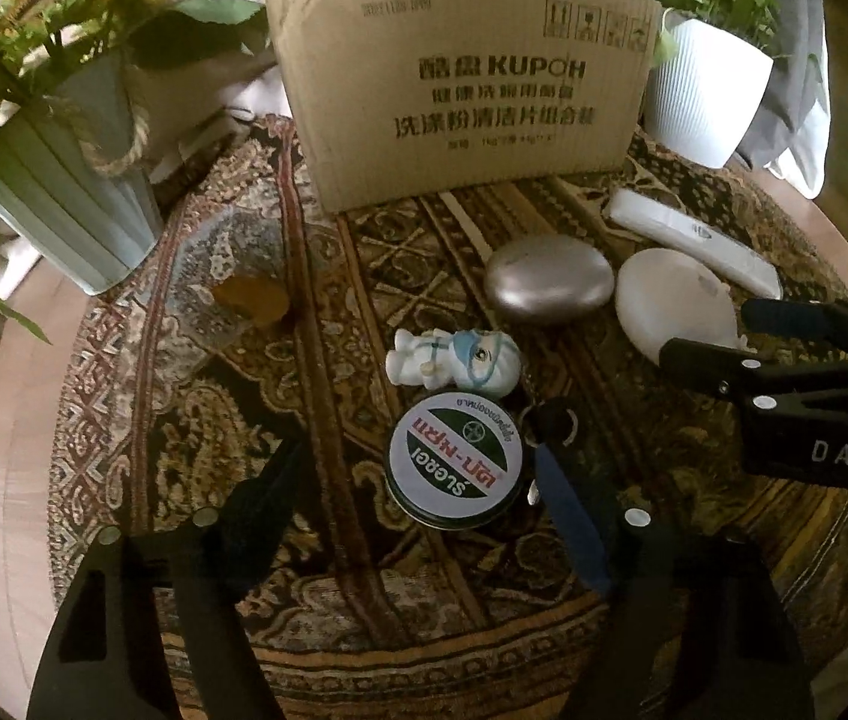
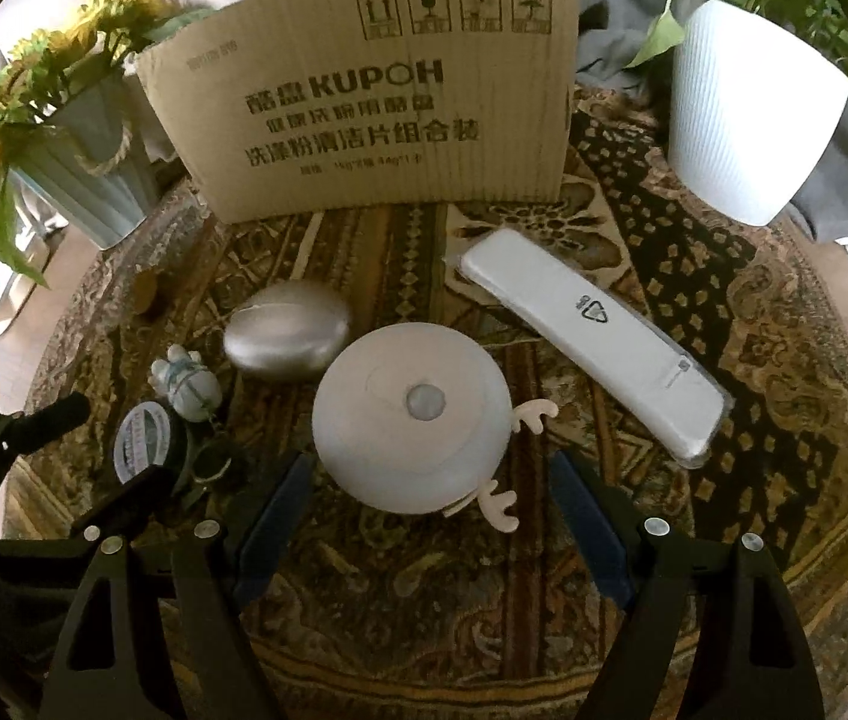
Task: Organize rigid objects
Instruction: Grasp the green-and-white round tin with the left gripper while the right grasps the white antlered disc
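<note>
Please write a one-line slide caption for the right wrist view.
Open right claw around a round white lamp, beside a silver pebble and white remote, before a cardboard box.

A round white light with antlers (image 2: 411, 414) is framed between the spread fingers of the right gripper (image 2: 430, 480), untouched. A silver oval (image 2: 287, 336) lies just behind it, a wrapped white remote (image 2: 592, 342) to its right, before a KUPOH cardboard box (image 2: 363, 102).

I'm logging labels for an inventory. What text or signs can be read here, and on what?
"KUPOH", plus Chinese lines, four handling symbols and a stamped number, too blurred to copy: cardboard box.
Thai script, upside down, not clearly legible: round tin.
"DAS": right gripper.
Small shield-like logo, no readable words: white remote.
</note>
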